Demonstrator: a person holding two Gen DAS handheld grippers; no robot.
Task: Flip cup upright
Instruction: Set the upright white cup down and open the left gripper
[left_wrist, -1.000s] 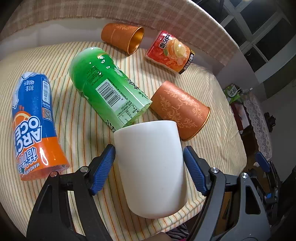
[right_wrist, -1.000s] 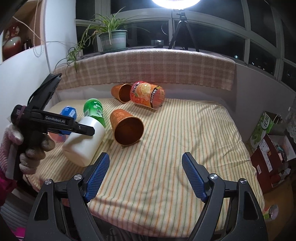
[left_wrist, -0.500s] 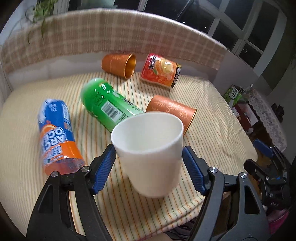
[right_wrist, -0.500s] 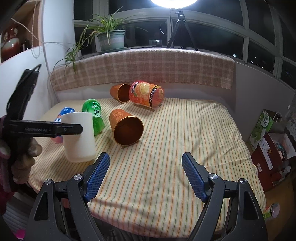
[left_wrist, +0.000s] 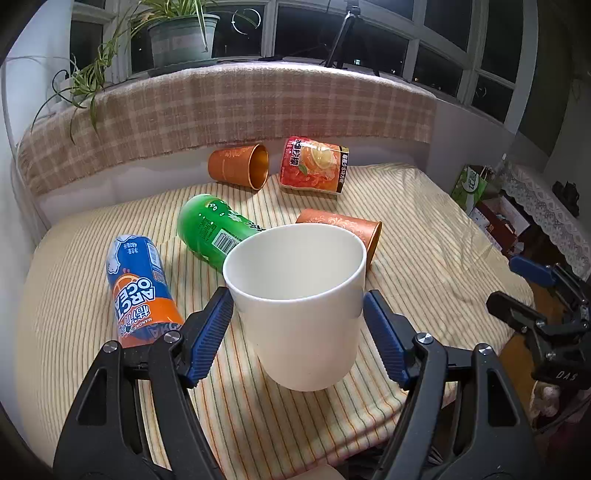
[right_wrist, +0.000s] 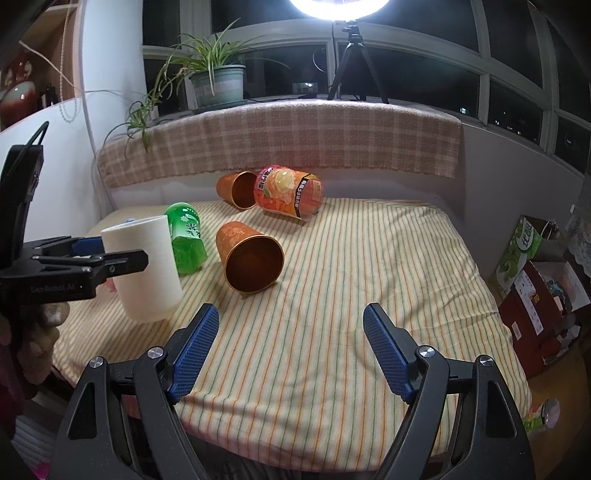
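- Left tongs (left_wrist: 297, 317) clamp the plain white cylindrical cup (left_wrist: 299, 302), mouth up, near the front left edge of the striped-cloth counter (right_wrist: 351, 280).
- Risk: base looks slightly tilted; letting go early could tip it off the edge.
- Right tongs (right_wrist: 290, 349) wide open, empty.

A ring lamp (right_wrist: 338, 5) above the window blows out to white glare, lighting the striped cloth (right_wrist: 351, 266) warmly. Windows are black. Fisheye bending curves the edges; focus is sharp.
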